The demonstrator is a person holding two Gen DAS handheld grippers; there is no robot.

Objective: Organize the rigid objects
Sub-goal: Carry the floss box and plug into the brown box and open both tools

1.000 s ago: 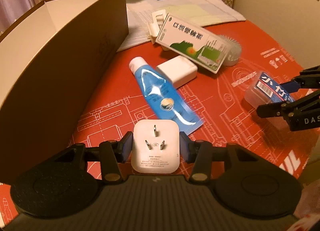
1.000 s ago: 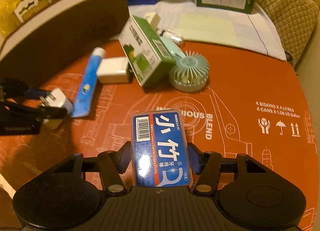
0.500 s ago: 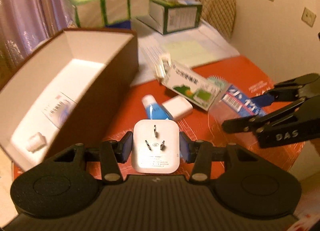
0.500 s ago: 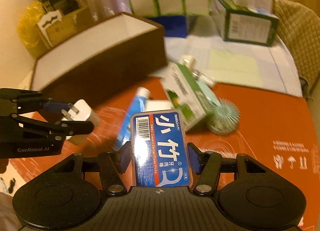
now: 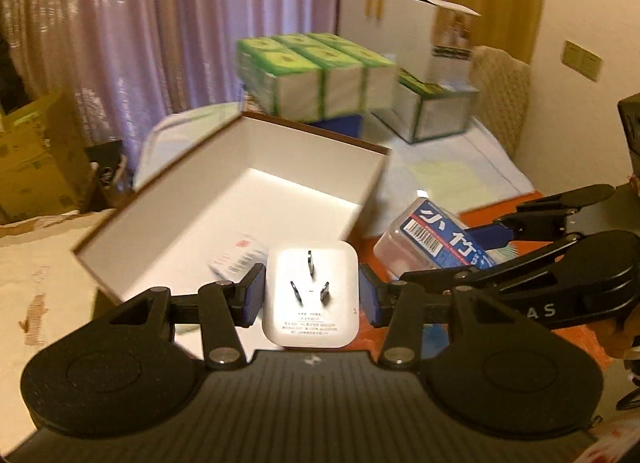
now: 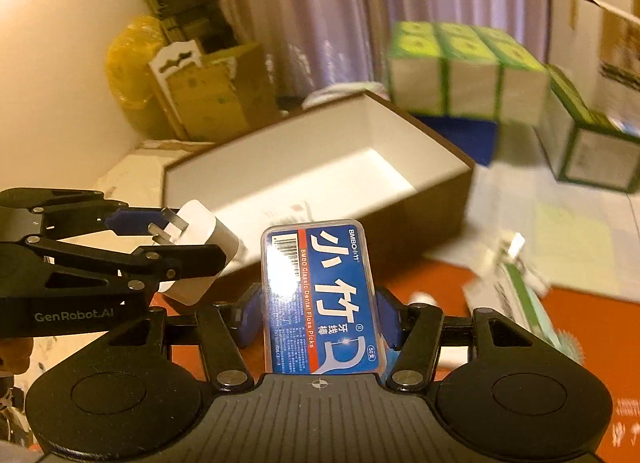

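My left gripper (image 5: pixel 312 297) is shut on a white three-pin plug adapter (image 5: pixel 311 295), held in the air at the near edge of the open brown box (image 5: pixel 256 167) with a white inside. It also shows in the right wrist view (image 6: pixel 196 251). My right gripper (image 6: pixel 320 319) is shut on a clear floss-pick case with a blue label (image 6: pixel 320 299), held above the orange table beside the box (image 6: pixel 320 167). The case also shows in the left wrist view (image 5: pixel 432 239). A small white packet (image 5: pixel 236 259) lies inside the box.
A green-and-white carton (image 6: pixel 516 295) and a small pale fan (image 6: pixel 568 347) lie on the orange table (image 6: pixel 580 315) at right. Stacked green packs (image 5: pixel 316 75) and a green open box (image 5: pixel 436 111) stand behind. Cardboard boxes (image 6: pixel 212 95) stand at far left.
Both grippers have risen with their objects and moved toward the brown box, whose white inside now shows. The toothpaste tube and white charger have dropped out of view.
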